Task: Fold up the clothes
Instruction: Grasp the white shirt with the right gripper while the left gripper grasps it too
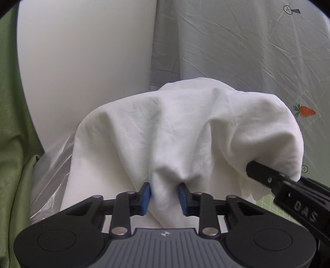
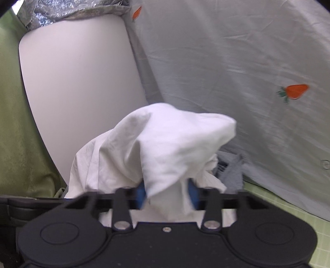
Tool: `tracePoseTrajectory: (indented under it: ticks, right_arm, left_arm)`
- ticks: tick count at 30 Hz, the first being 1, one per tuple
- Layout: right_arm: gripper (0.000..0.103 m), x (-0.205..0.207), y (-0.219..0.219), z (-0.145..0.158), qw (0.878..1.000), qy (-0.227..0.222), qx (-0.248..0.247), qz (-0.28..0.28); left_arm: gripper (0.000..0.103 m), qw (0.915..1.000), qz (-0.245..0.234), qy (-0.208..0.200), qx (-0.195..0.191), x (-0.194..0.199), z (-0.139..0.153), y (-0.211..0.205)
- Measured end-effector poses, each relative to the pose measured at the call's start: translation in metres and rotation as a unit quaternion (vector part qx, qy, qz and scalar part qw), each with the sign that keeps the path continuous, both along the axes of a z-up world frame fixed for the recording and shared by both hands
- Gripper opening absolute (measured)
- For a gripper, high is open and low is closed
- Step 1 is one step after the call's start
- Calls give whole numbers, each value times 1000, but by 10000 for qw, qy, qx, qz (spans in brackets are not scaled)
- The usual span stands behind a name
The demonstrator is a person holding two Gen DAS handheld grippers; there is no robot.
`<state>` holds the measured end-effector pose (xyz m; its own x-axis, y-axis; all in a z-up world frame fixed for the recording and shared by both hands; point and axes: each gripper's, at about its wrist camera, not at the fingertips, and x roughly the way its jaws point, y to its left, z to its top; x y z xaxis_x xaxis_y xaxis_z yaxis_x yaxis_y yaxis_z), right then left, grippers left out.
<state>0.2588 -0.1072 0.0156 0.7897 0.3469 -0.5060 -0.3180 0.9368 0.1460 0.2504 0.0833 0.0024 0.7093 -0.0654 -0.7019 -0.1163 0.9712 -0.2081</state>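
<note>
The white cloth (image 1: pixel 181 132) is pinched by both the left gripper (image 1: pixel 165 194) and the right gripper (image 2: pixel 167 192), bunched above the table (image 1: pixel 82 61) — soft, light, limp; edges or corners are judged the best hold.

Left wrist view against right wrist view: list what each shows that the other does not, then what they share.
Only the left wrist view shows the right gripper from the side, reaching in under the white garment, and clear plastic beside it.

Only the right wrist view shows crinkled silver wrap at the top and a grey-blue cloth behind the garment.

Both show the white garment bunched between blue-padded jaws, the left gripper too, plus the white table, the carrot-print sheet and green fabric.
</note>
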Motion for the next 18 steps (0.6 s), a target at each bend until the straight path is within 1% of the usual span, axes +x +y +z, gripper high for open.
tracePoseTrajectory:
  ticks: [2, 4, 6, 8, 10, 12, 14, 16, 18]
  right_arm:
    - [8, -5, -2, -2, 9997, -170, -70, 134]
    - [6, -17, -10, -1, 9992, -349, -108, 177]
    - [5, -34, -24, 2, 9988, -457, -137, 89]
    - [5, -53, -39, 4, 9982, -559, -192, -35]
    - [5, -77, -59, 5, 9981, -555, -161, -229]
    - [5, -101, -80, 0, 9979, -439, -41, -466]
    - [5, -124, -99, -11, 9966, -277, -86, -775]
    - [5, -143, -119, -27, 9934, 32, -142, -1141]
    - [5, -155, -144, -49, 9862, 501, -35, -1579]
  left_arm:
    - [27, 10000, 0, -37, 17, -4, 1, -2]
    - [20, 10000, 38, -57, 19, -11, 2, -2]
    - [15, 9999, 72, -71, 11, -20, 4, -3]
    - [15, 9999, -18, -77, -103, -33, 6, -7]
    - [15, 9995, -158, -60, -267, -48, 9, -13]
    - [15, 9991, -286, -35, -298, -68, 10, -25]
    - [15, 9984, -437, 35, -358, -87, 8, -36]
    - [18, 9966, -630, 149, -507, -106, 4, -45]
    - [29, 9942, -810, 320, -638, -122, -1, -50]
